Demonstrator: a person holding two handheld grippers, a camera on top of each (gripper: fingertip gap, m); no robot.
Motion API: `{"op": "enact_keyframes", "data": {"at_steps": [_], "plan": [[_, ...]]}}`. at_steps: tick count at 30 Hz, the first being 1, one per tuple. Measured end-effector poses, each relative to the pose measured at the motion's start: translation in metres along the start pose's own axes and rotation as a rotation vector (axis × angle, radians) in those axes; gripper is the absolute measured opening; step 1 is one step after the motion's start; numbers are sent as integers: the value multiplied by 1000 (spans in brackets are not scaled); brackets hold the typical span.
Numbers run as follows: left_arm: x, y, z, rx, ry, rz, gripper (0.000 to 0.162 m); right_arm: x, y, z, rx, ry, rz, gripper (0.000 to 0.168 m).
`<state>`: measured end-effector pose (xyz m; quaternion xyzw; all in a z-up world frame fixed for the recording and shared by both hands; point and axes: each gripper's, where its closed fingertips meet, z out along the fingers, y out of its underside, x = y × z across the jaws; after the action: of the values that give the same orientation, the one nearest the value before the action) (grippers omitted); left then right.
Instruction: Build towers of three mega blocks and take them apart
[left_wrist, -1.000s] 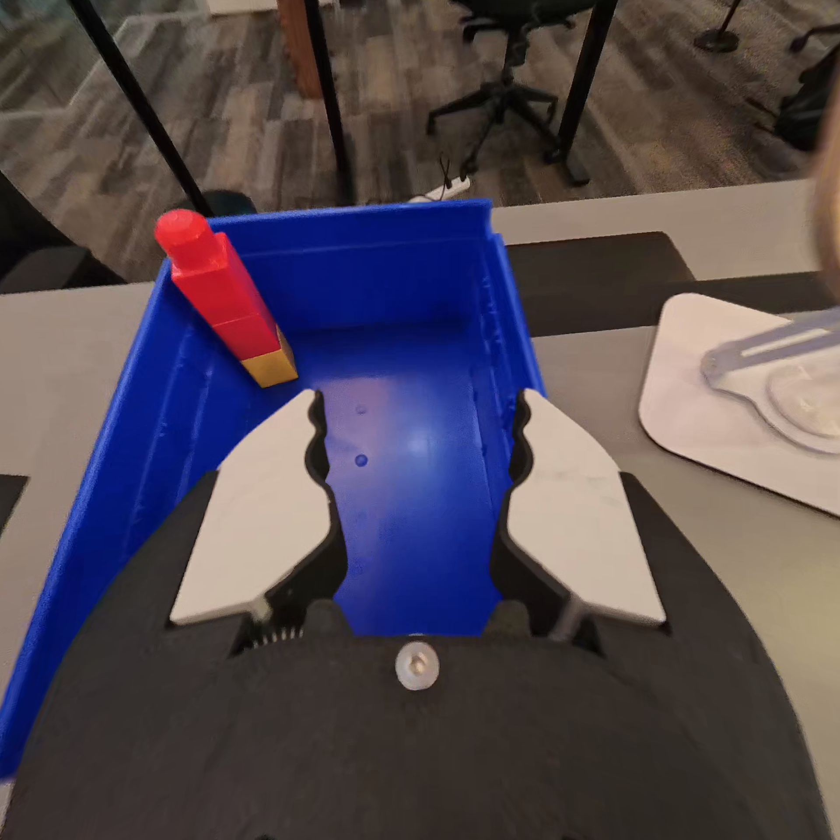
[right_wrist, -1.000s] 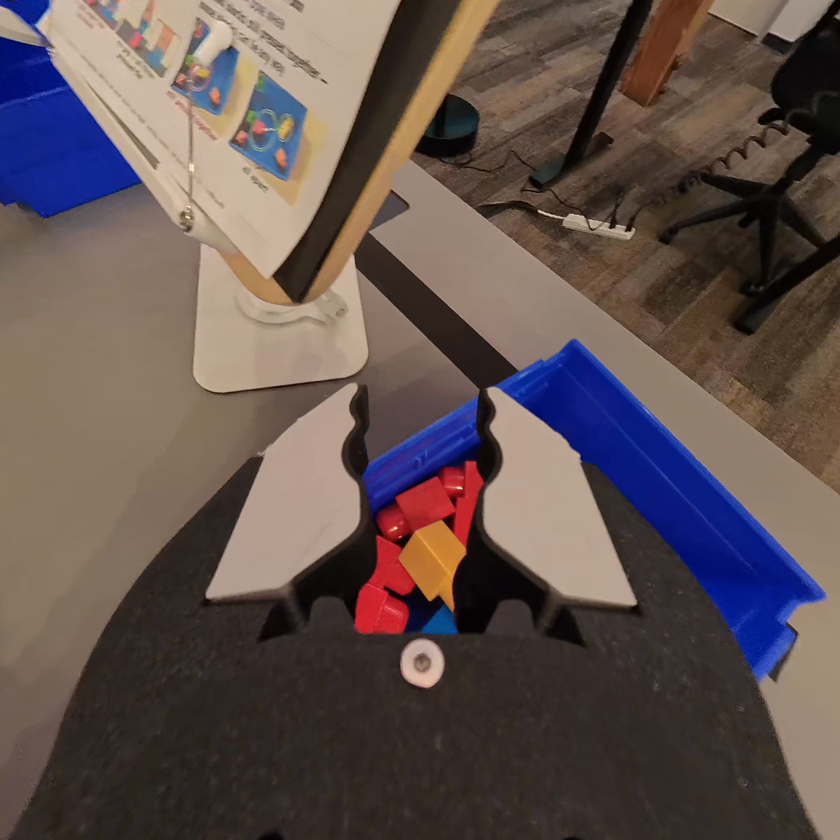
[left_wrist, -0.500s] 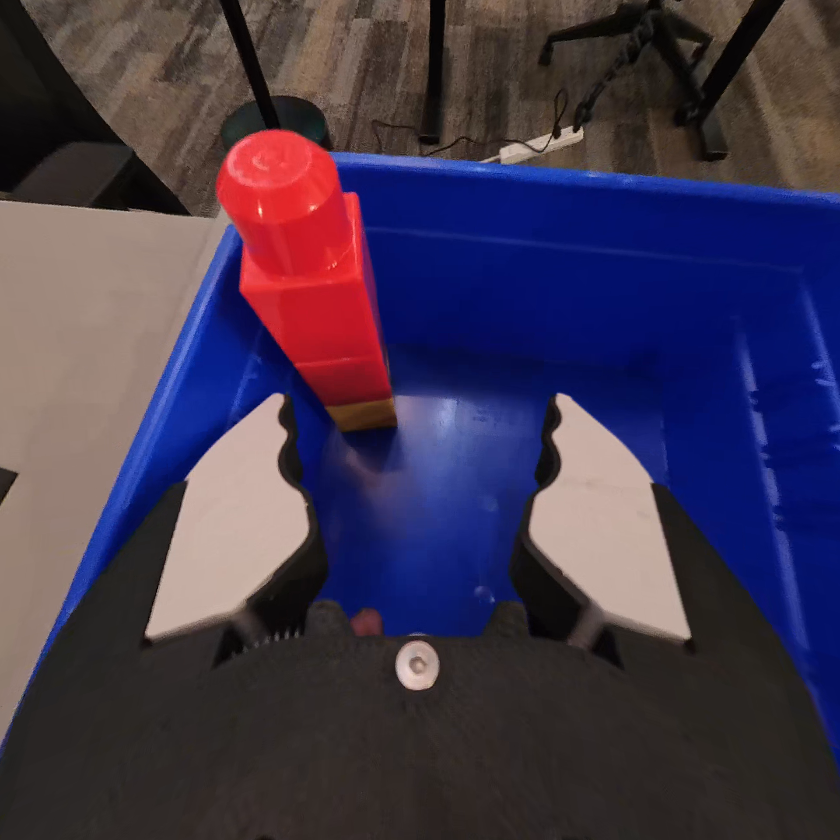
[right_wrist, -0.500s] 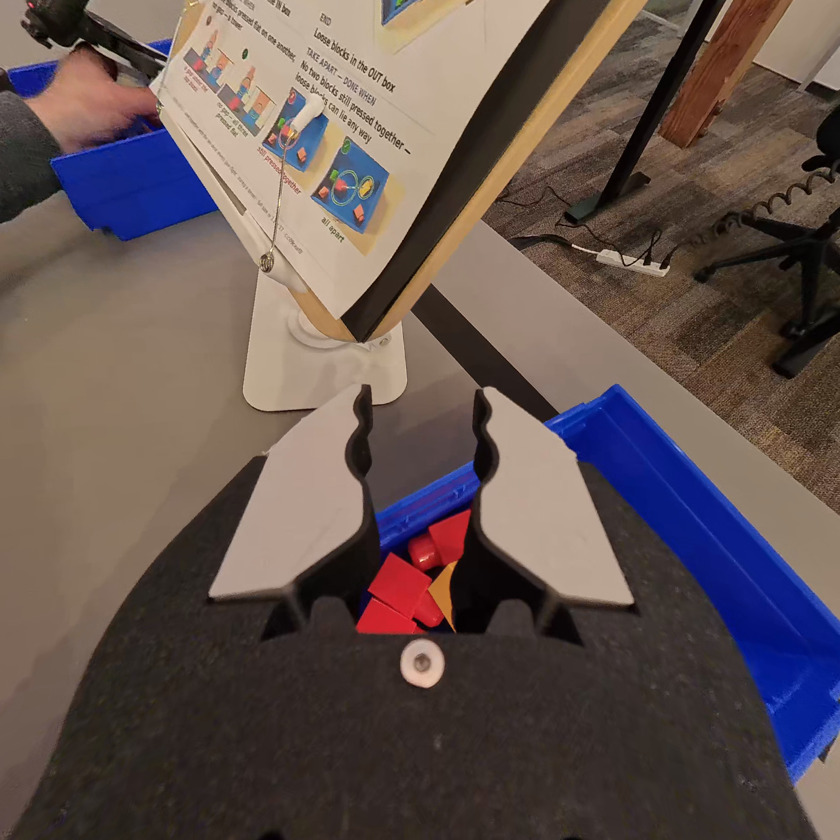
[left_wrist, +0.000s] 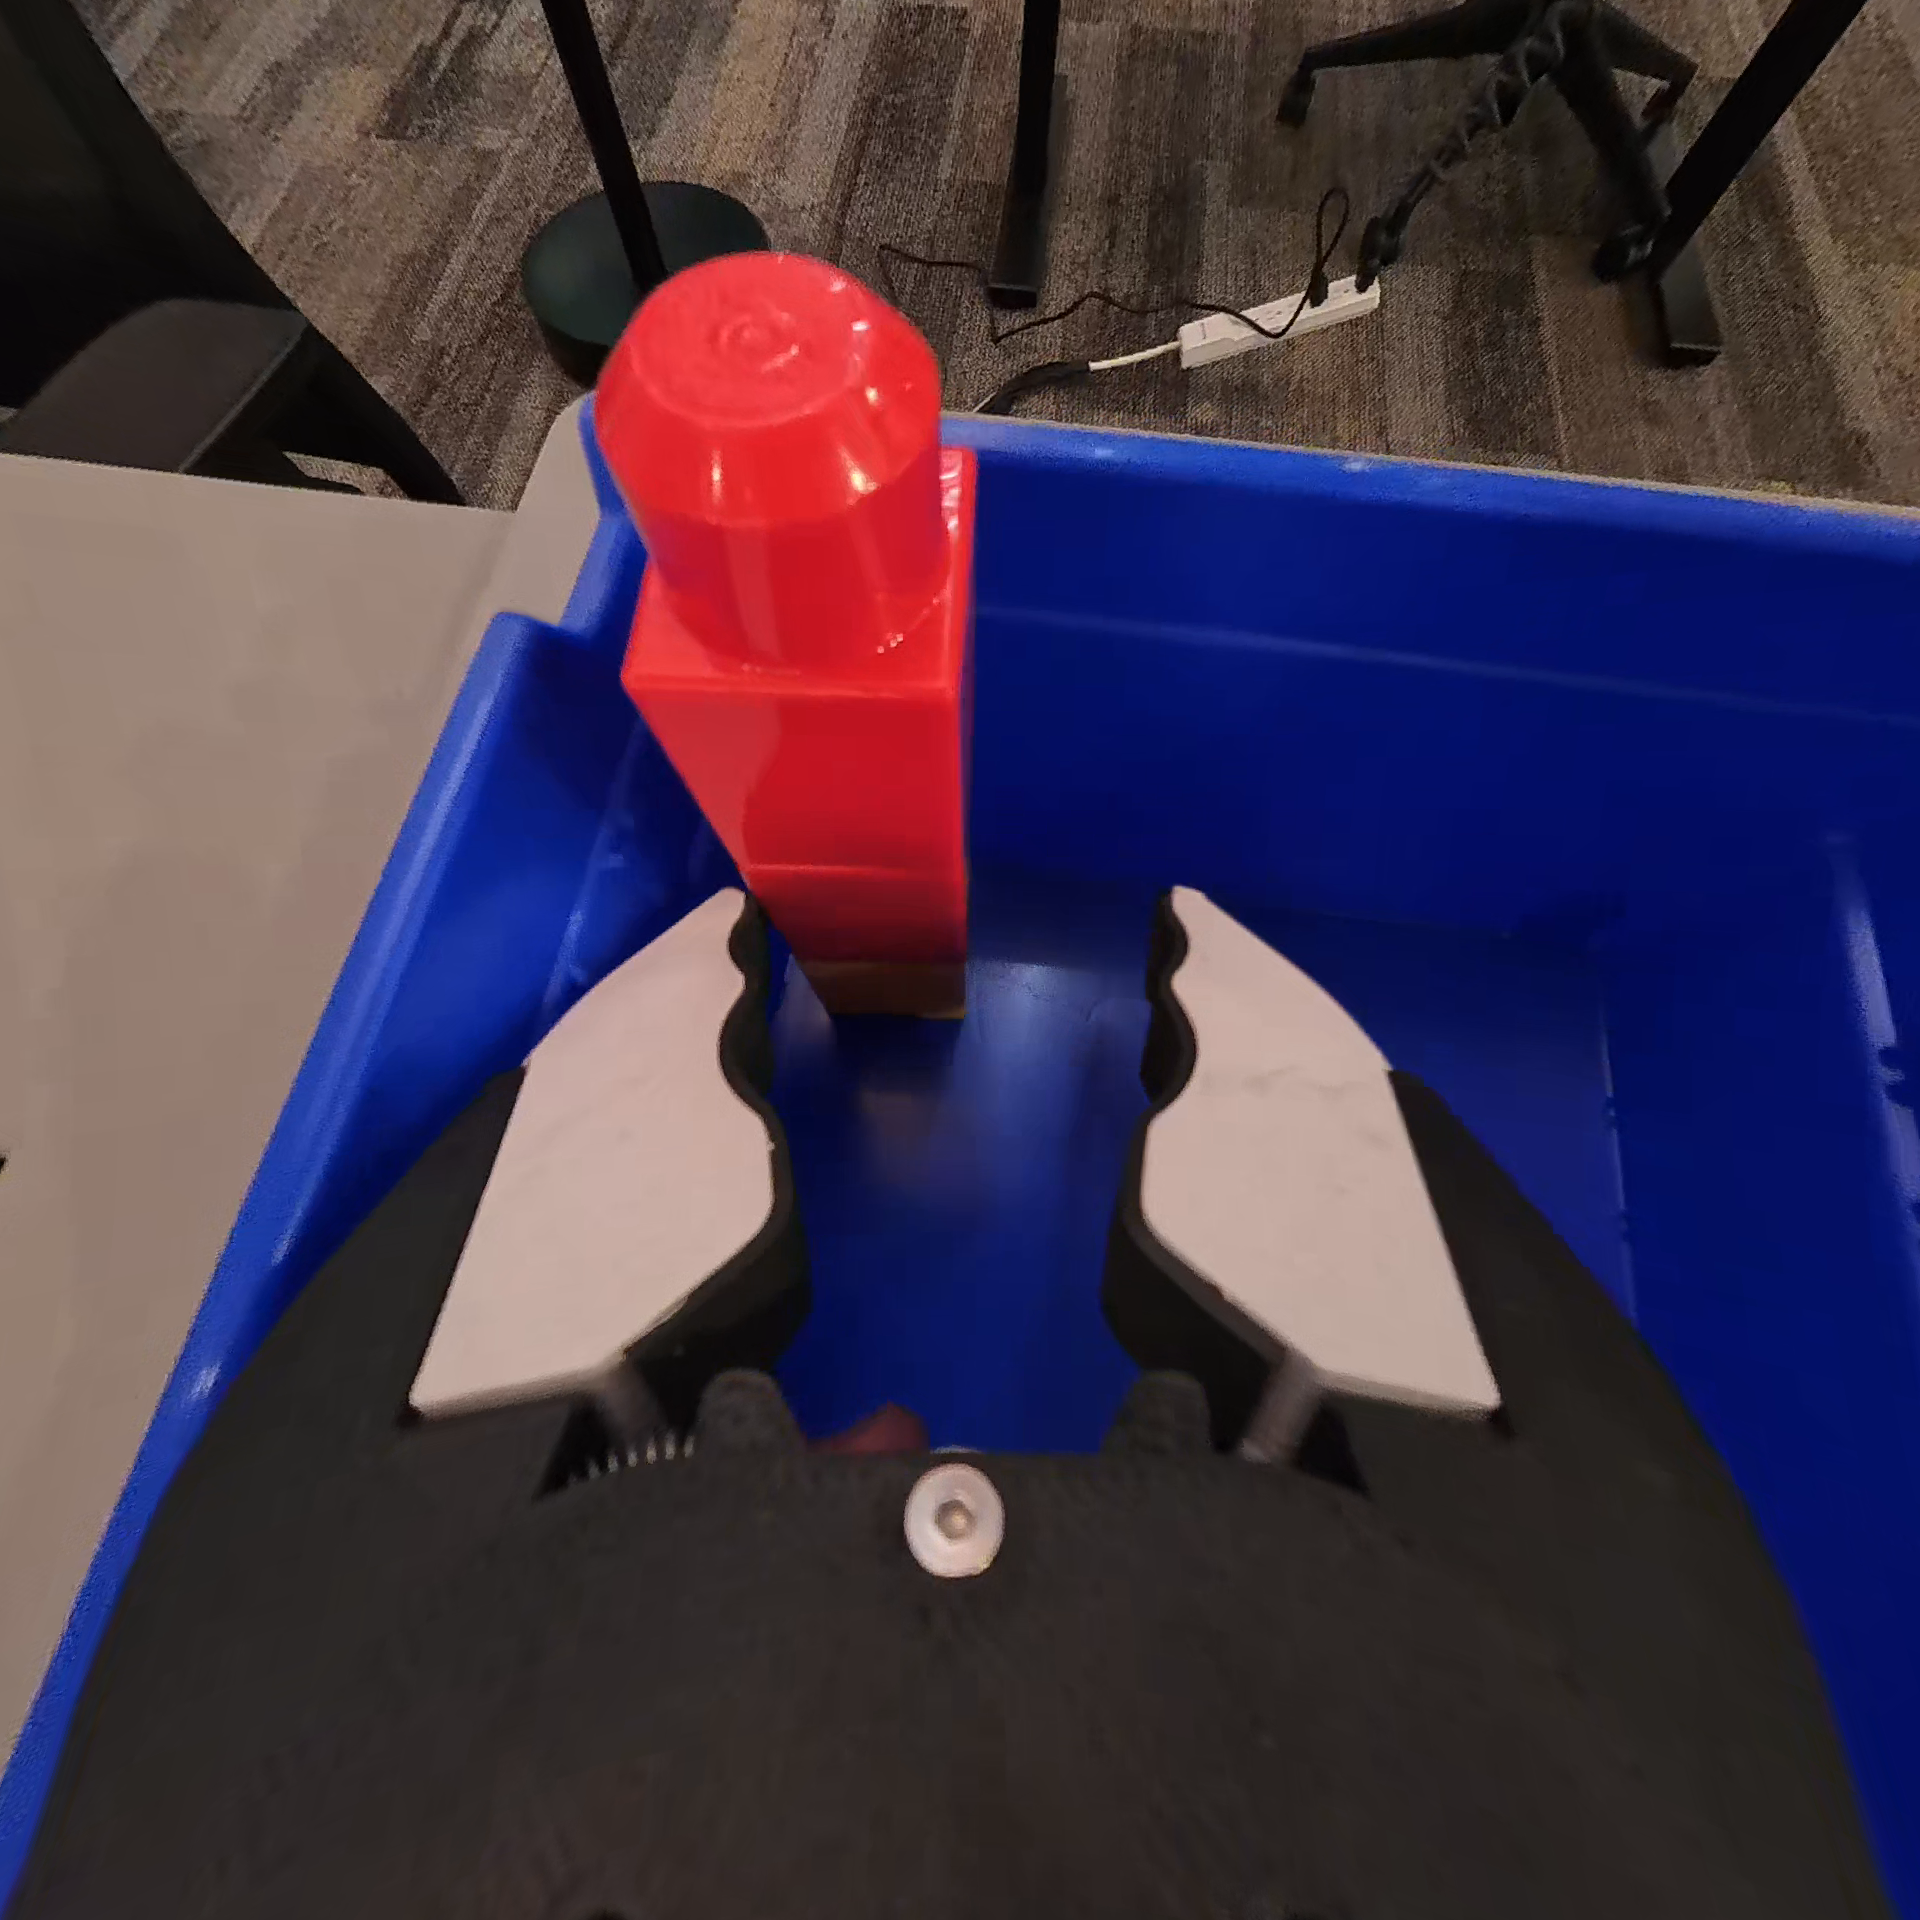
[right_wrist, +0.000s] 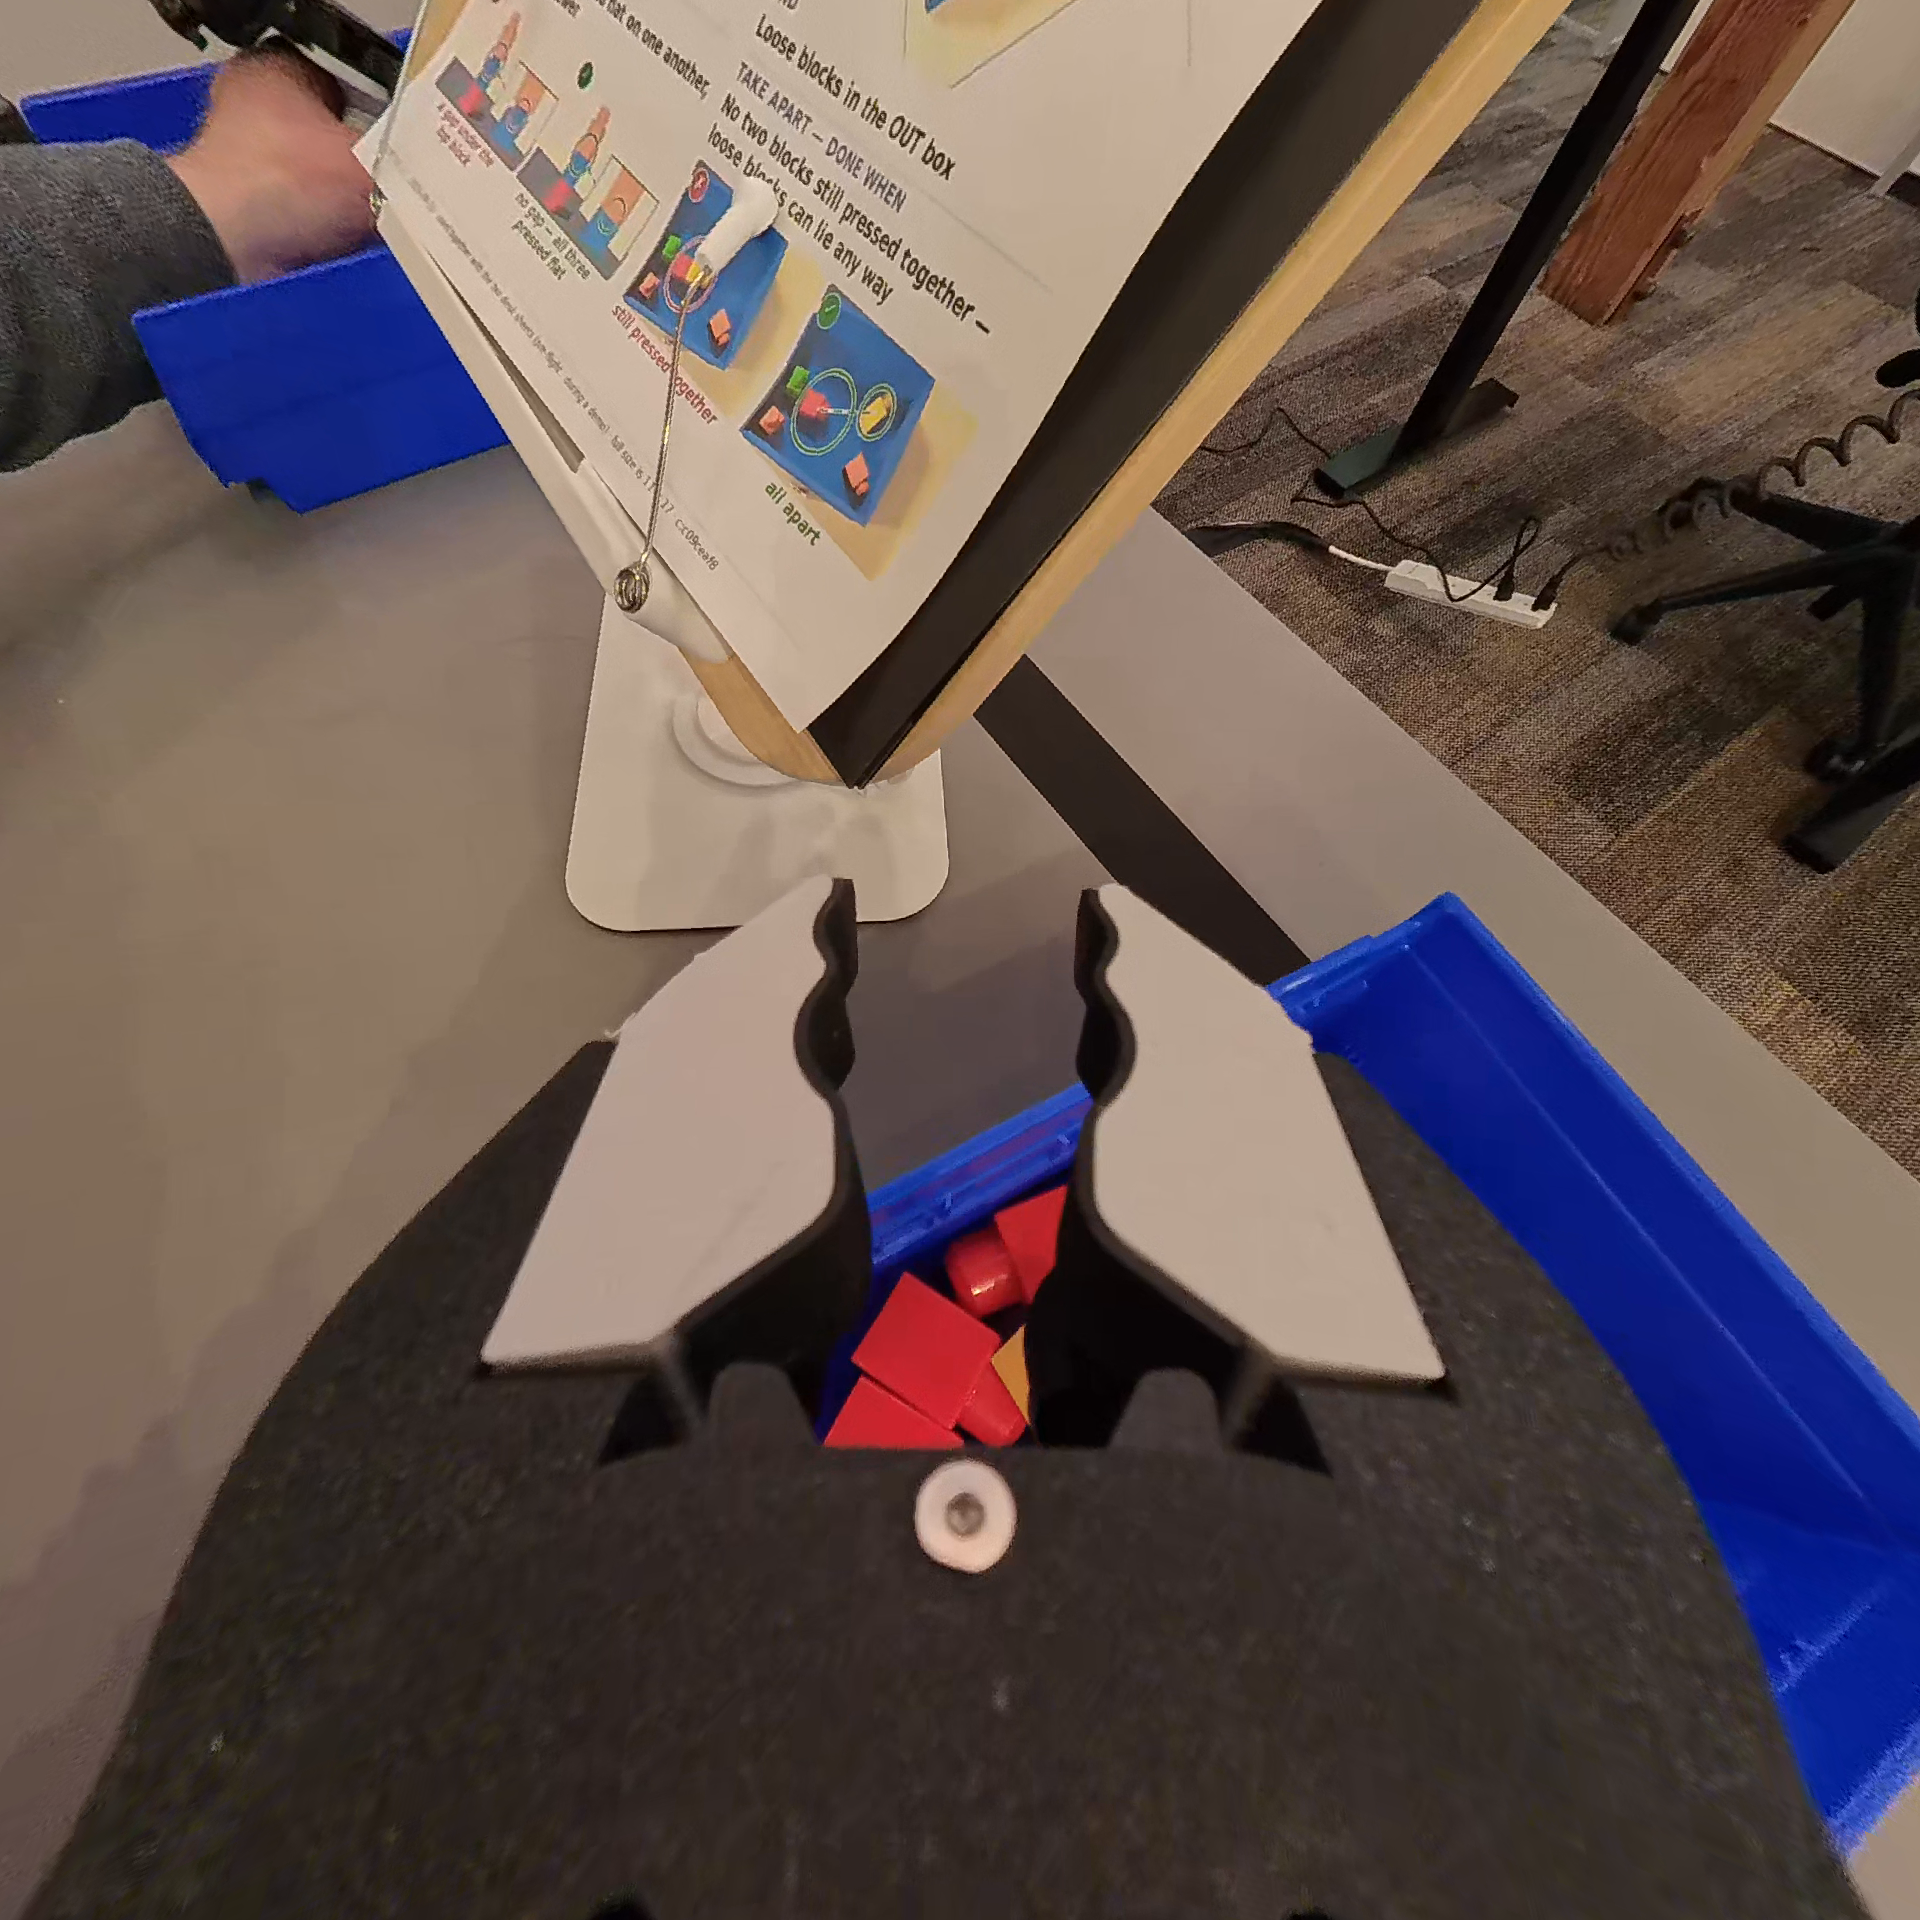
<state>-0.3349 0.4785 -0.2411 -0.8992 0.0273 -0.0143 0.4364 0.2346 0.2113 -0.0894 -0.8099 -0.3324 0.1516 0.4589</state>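
A tower of two red blocks on a yellow block (left_wrist: 831, 727) stands upright in the far left corner of a blue bin (left_wrist: 1351, 748). My left gripper (left_wrist: 956, 935) is open and empty inside that bin, just short of the tower's base, with its left fingertip (left_wrist: 743, 935) beside the yellow block. My right gripper (right_wrist: 961, 925) is open and empty above the near edge of a second blue bin (right_wrist: 1538, 1122). That bin holds several loose red blocks (right_wrist: 925, 1340) and a yellow one (right_wrist: 1013, 1371), seen between the fingers.
A tilted board with an instruction sheet (right_wrist: 831, 260) stands on a white base (right_wrist: 748, 831) on the grey table (right_wrist: 260, 831). A person's hand and grey sleeve (right_wrist: 156, 239) reach into the far blue bin (right_wrist: 301, 364). Beyond the table edge lie floor, chair legs and a power strip (left_wrist: 1278, 312). One gripper's finger ends stand about 65 cm off the other's. The left gripper is farther from the white base (right_wrist: 748, 831), some 45 cm, than the right, some 25 cm.
My left gripper has moved forward and down into the bin, so the tower now sits close in front of it. My right gripper has drawn back and up from the block bin.
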Motion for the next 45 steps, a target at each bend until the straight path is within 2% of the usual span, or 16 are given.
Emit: {"op": "enact_keyframes", "data": {"at_steps": [4, 10, 15, 16, 18, 19, 26, 28, 31, 34, 37, 41, 45], "plan": [[1, -2, 8, -4, -5, 26, 71, 0, 1, 2, -6, 0, 1, 40], [7, -8, 14, 14, 31, 69, 57, 2, 4, 5, -14, 0, 7, 40], [10, -10, 20, 23, 63, 60, 70, 2, 6, 8, -23, -4, 7, 39], [10, -9, 20, 18, 53, 79, 64, 1, 6, 8, -23, -6, 7, 39], [11, -12, 19, 23, 49, 107, 42, 0, 6, 9, -23, -10, 5, 39], [13, -11, 20, 16, 64, 106, 39, -1, 6, 10, -24, -12, 3, 39], [28, -17, 5, 44, 133, 114, 37, -9, -2, 9, -6, -23, -24, 38], [37, -24, -14, 62, 191, 94, 37, -15, -8, 8, 16, -38, -39, 38], [58, -38, -68, 142, 313, 53, 36, -31, -21, 6, 68, -87, -72, 39], [82, -41, -137, 189, 391, 140, 36, -61, -39, 6, 132, -176, -121, 40], [125, -31, -209, 217, 500, 283, 35, -101, -58, 8, 199, -299, -166, 42], [224, 11, -284, 169, 778, 521, 35, -157, -80, 11, 285, -474, -204, 45], [321, 64, -322, 64, 1027, 722, 35, -186, -88, 14, 323, -547, -227, 51]]}}
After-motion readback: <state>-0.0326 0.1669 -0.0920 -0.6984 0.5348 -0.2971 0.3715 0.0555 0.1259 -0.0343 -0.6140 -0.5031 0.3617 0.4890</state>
